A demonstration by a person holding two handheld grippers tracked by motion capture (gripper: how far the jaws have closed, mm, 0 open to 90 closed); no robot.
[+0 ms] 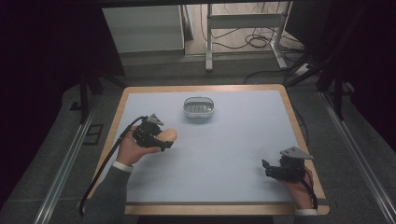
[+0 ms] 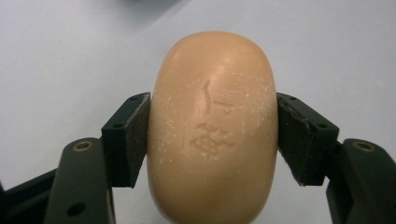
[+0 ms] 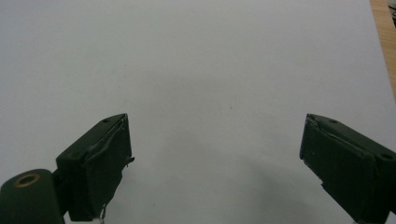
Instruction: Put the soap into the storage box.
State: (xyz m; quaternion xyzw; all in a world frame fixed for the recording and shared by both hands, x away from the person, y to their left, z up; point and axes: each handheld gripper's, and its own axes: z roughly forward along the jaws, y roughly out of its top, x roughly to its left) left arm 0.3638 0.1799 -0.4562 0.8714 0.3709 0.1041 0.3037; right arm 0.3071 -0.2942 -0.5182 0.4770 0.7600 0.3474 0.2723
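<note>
Peach soap [image 2: 212, 126] pinched by the left gripper [image 1: 161, 140] at left centre of the high view, right gripper [image 1: 268, 169] spread idle at lower right; slick, likely to squirt out before reaching the dish [image 1: 199, 107].

A table [image 1: 280, 100] with a pale blue-grey top and a light wooden border occupies the centre of the high view. Grey floor [image 1: 46, 154] surrounds it, crossed by a metal rail [image 1: 63, 163] at lower left and another rail [image 1: 359, 154] at right. At upper centre stands a white metal frame [image 1: 243, 21] on two legs, with dark cables [image 1: 254, 42] looped on the floor beneath. A pale cabinet [image 1: 142, 28] sits at upper left. Both upper corners lie in darkness.
</note>
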